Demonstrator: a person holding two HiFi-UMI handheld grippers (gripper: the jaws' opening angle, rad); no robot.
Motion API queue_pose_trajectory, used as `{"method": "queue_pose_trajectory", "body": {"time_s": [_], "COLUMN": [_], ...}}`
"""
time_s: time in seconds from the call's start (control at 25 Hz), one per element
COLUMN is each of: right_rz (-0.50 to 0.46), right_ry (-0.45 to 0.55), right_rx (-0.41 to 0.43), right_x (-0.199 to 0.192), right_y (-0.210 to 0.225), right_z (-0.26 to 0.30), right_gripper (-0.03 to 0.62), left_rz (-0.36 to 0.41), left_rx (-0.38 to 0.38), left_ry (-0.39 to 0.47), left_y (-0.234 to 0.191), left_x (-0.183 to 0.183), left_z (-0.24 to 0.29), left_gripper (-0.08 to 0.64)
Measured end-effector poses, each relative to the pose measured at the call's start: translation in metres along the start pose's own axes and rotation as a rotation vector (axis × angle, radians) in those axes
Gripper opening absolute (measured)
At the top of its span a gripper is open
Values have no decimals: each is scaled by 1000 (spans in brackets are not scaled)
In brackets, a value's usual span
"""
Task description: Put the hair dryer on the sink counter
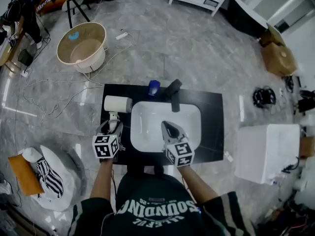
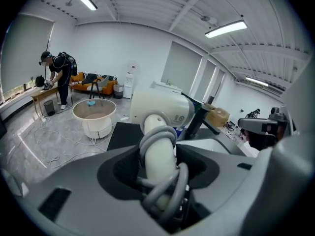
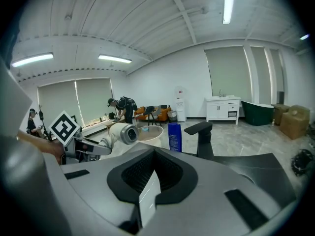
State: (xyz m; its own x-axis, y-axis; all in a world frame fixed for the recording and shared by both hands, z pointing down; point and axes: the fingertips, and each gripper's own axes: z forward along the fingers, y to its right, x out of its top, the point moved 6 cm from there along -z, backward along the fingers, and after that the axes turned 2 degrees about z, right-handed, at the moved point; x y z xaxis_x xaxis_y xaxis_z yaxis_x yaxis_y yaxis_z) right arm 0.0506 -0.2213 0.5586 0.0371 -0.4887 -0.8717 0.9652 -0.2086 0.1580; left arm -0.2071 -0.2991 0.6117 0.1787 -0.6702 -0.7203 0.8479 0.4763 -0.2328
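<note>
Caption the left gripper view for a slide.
Left hand-held gripper grips the white hair dryer by its cord-wrapped handle, black sink counter beyond.

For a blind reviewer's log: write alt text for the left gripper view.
The left gripper clamps a white hair dryer by its cord-wrapped handle. Behind it lie the black sink counter, a black faucet and a beige tub.

hair dryer (image 1: 118, 103) seemingly over the counter (image 1: 211, 132), left of basin (image 1: 147, 127); bottle (image 1: 154, 87) and faucet (image 1: 173, 95) behind basin
</note>
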Motion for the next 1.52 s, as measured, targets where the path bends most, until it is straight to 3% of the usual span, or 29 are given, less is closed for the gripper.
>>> {"method": "queue_pose_trajectory", "body": {"time_s": [0.6,0.96,1.52], "right_rz": [61,97,161], "right_ry": [-74,-113,-133], "right_rx": [-32,-70,-146], "right_x": [-11,-17,-38], "right_y": [-4,1,7], "right_z": [19,30,21], "right_gripper": [0,0,0], "left_rz": [-28,-33,-35], "left_rx": [23,6,46], "left_ry": [-124,-165,-175], "left_y": [-15,-25,-47], "left_x": [-32,-24,-3], "left_z": [54,95,142], "left_gripper": [221,221,221]}}
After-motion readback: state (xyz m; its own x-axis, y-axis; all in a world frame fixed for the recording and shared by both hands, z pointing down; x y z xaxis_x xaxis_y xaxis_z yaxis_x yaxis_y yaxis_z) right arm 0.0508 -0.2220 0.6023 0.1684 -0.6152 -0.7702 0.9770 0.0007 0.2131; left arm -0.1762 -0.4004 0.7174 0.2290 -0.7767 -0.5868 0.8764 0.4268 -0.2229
